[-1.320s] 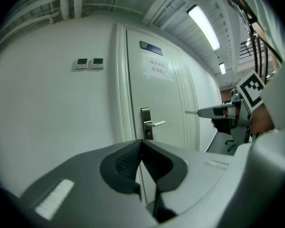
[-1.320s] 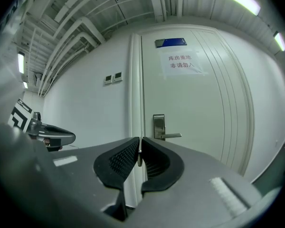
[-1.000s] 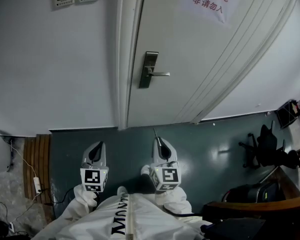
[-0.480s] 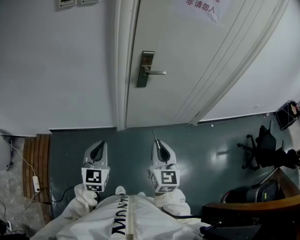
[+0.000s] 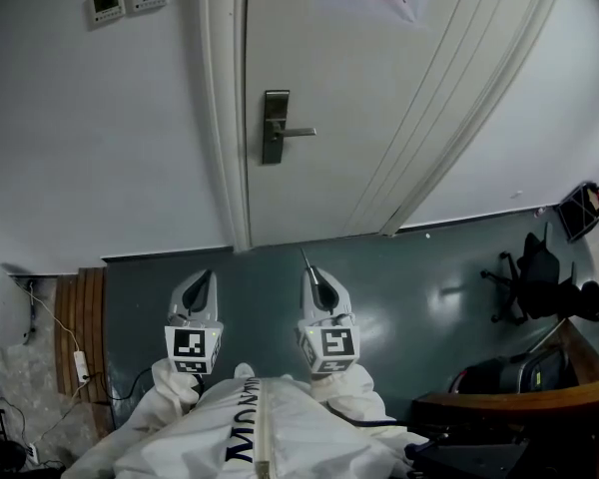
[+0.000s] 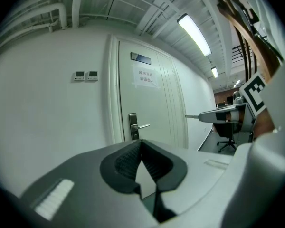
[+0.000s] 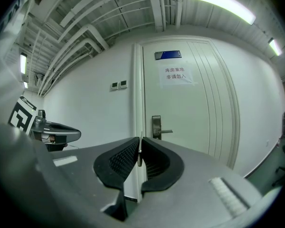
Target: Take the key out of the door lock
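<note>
Since a second ago the tall silver lock plate (image 5: 275, 126) and its lever have slid left and upward in the head view. Both grippers are held level, side by side, well short of that plate on the white panelled door (image 5: 379, 88). The right gripper (image 5: 315, 279) pinches a thin metal sliver (image 7: 139, 152), probably the key; none shows at the plate. The left gripper (image 5: 201, 281) has its jaws closed on nothing. The removal looks done, and carrying the key clear would be next.

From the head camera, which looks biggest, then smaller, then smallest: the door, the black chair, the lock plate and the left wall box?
1. door
2. black chair, sitting farther along the floor, so its true size is unsure
3. lock plate and left wall box: about alike, so not ranked
</note>
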The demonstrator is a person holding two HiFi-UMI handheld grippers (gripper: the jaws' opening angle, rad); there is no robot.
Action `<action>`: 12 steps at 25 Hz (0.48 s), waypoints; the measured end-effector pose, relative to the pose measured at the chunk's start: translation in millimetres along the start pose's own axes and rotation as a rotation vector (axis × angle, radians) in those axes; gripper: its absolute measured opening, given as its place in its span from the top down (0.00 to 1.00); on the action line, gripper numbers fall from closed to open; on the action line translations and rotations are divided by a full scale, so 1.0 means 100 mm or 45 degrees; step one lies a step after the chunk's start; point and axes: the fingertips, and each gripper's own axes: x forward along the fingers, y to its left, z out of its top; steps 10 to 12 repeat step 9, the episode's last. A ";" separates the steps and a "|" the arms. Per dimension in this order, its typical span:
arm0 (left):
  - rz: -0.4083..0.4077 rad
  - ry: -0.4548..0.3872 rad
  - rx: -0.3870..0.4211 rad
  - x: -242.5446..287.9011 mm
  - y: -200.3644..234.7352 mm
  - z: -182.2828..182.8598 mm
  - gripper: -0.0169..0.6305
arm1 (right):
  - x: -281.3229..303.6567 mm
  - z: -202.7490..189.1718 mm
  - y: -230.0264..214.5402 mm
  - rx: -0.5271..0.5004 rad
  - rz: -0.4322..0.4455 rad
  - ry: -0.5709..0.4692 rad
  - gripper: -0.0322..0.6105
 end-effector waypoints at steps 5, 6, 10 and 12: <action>-0.015 0.001 0.013 0.07 -0.13 0.05 0.97 | -0.03 0.01 -0.09 0.005 0.002 -0.003 0.91; -0.016 -0.001 0.016 0.08 -0.14 0.06 0.97 | -0.03 0.01 -0.10 0.006 0.005 -0.002 0.91; -0.011 -0.005 0.025 0.11 -0.16 0.07 0.97 | -0.02 0.02 -0.13 0.005 0.013 -0.001 0.91; -0.011 -0.005 0.025 0.11 -0.16 0.07 0.97 | -0.02 0.02 -0.13 0.005 0.013 -0.001 0.91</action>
